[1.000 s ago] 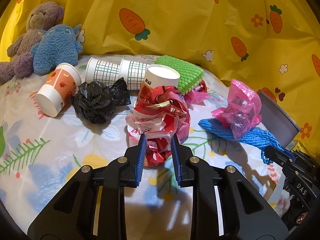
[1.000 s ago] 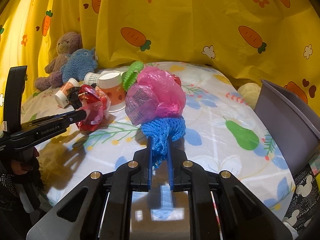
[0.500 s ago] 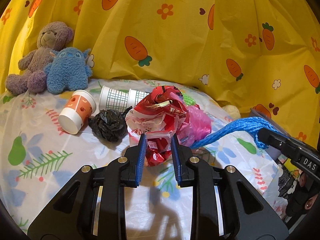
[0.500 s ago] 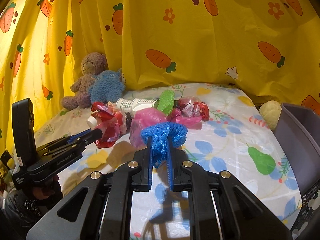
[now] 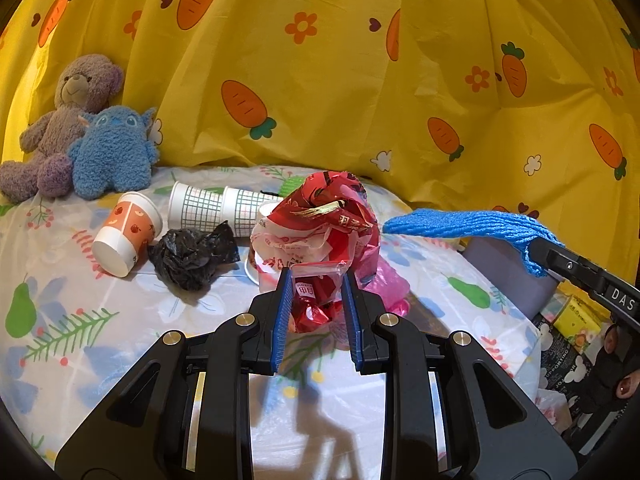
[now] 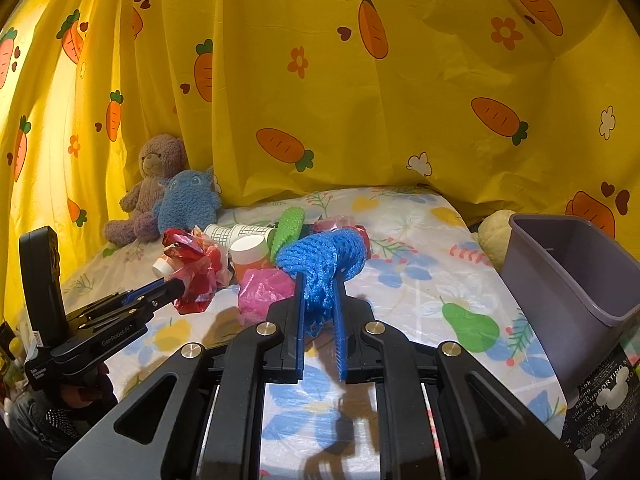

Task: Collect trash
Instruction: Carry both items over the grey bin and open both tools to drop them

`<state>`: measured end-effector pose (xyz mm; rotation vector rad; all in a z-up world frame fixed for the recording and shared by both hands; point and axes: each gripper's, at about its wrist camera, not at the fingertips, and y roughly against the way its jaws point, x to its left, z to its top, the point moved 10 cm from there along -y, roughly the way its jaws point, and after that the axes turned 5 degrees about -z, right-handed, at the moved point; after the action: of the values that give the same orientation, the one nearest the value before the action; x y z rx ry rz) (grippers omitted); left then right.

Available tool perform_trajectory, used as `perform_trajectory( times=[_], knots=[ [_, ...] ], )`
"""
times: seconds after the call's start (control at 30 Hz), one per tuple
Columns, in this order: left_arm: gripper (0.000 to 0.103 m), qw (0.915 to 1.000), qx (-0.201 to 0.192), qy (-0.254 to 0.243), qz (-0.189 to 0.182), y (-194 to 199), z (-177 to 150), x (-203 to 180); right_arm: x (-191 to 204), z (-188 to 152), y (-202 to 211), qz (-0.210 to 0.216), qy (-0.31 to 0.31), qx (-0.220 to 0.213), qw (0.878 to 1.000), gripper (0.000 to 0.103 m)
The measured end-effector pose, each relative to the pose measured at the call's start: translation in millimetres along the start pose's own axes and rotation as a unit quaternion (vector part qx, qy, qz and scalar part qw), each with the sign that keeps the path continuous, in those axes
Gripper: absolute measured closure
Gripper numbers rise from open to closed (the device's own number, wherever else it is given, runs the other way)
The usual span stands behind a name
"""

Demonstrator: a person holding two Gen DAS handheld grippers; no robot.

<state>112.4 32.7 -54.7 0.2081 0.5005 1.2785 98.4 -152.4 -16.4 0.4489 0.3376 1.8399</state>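
My left gripper (image 5: 315, 276) is shut on a crumpled red plastic wrapper (image 5: 320, 224) and holds it above the table; both show in the right wrist view (image 6: 200, 272). My right gripper (image 6: 319, 280) is shut on a blue knitted net (image 6: 320, 260), held above the table; the net also shows in the left wrist view (image 5: 460, 226). A purple bin (image 6: 576, 268) stands at the table's right edge. A pink plastic bag (image 6: 264, 290) lies on the table below the net.
Paper cups (image 5: 124, 236), a black crumpled bag (image 5: 192, 254), a green scrubber (image 6: 288, 226) and two plush toys (image 5: 108, 152) lie on the floral tablecloth (image 5: 60, 300). A yellow carrot curtain (image 6: 360, 80) hangs behind. A beige plush (image 6: 494, 236) sits beside the bin.
Both grippers have risen with their loads. The blue net has lifted off the pink bag, which stays on the table. The bin has come closer in the right view.
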Motion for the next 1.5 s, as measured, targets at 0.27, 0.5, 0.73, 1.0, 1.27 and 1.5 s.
perform_trajectory(
  times=[0.27, 0.5, 0.73, 1.0, 1.27, 1.5],
  knots=[
    [0.079, 0.9993, -0.003, -0.022, -0.031, -7.0, 6.3, -34.6, -26.9, 1.3, 11.6, -0.024, -0.017, -0.011, 0.999, 0.09],
    [0.079, 0.9961, -0.001, -0.049, -0.073, -17.9, 18.1, -79.8, -55.5, 4.8, 23.8, -0.053, -0.035, -0.025, 0.998, 0.09],
    [0.079, 0.9845, -0.012, -0.103, -0.141, -40.8, 48.6, -169.8, -119.7, 21.5, 51.7, -0.144, -0.062, -0.065, 0.985, 0.09],
    [0.079, 0.9602, 0.014, -0.141, -0.241, -96.7, 62.7, -285.7, -205.8, 19.6, 69.2, -0.263, -0.094, -0.075, 0.957, 0.09],
    [0.079, 0.9478, 0.062, -0.146, -0.276, -157.8, 41.8, -341.5, -258.6, 4.1, 61.5, -0.306, -0.123, -0.058, 0.942, 0.09],
    [0.078, 0.9417, 0.089, -0.152, -0.287, -186.0, 29.2, -359.9, -276.1, -7.8, 44.6, -0.308, -0.144, -0.038, 0.94, 0.089]
  ],
)
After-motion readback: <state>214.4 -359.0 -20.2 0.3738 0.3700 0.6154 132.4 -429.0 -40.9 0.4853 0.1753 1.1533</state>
